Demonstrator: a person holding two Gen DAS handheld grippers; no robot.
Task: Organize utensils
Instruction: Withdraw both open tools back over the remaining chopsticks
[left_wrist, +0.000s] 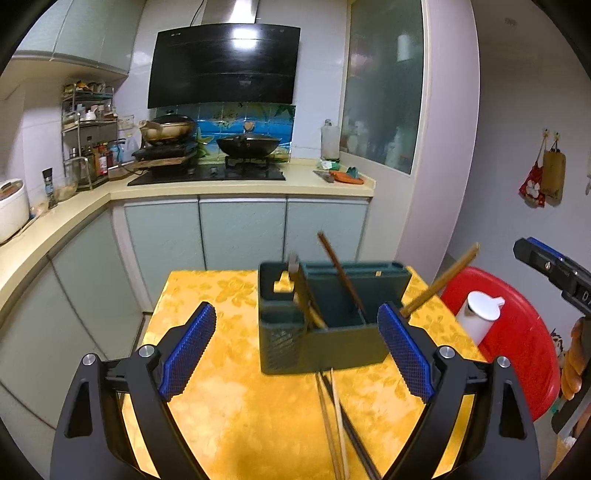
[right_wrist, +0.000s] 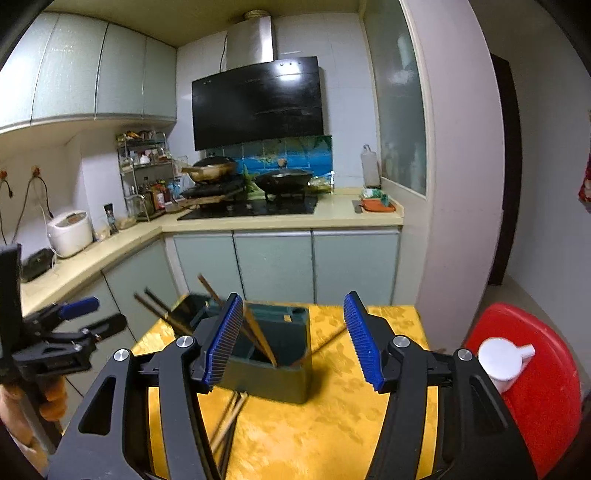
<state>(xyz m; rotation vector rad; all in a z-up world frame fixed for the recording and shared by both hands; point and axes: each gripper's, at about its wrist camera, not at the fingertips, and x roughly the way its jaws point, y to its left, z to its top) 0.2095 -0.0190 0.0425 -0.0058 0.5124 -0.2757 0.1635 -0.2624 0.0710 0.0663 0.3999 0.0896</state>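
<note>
Both hand-held grippers, left and right, gape empty. Holder on yellow bench, chopsticks leaning inside; loose chopsticks lie just before it.

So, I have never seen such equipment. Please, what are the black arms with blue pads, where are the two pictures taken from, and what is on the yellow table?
There is no robot here. A person holds a hand-held gripper in each hand, and each carries a wide-angle camera looking forward between its two blue-padded fingers. One picture comes from the left hand-held gripper, the other from the right hand-held gripper. Both stand open and hold nothing.

On the table, covered in yellow cloth, stands a dark green utensil holder with several chopsticks leaning inside it. More loose chopsticks lie on the cloth in front of it. Beside the table is a red stool with a white jug on it.
</note>
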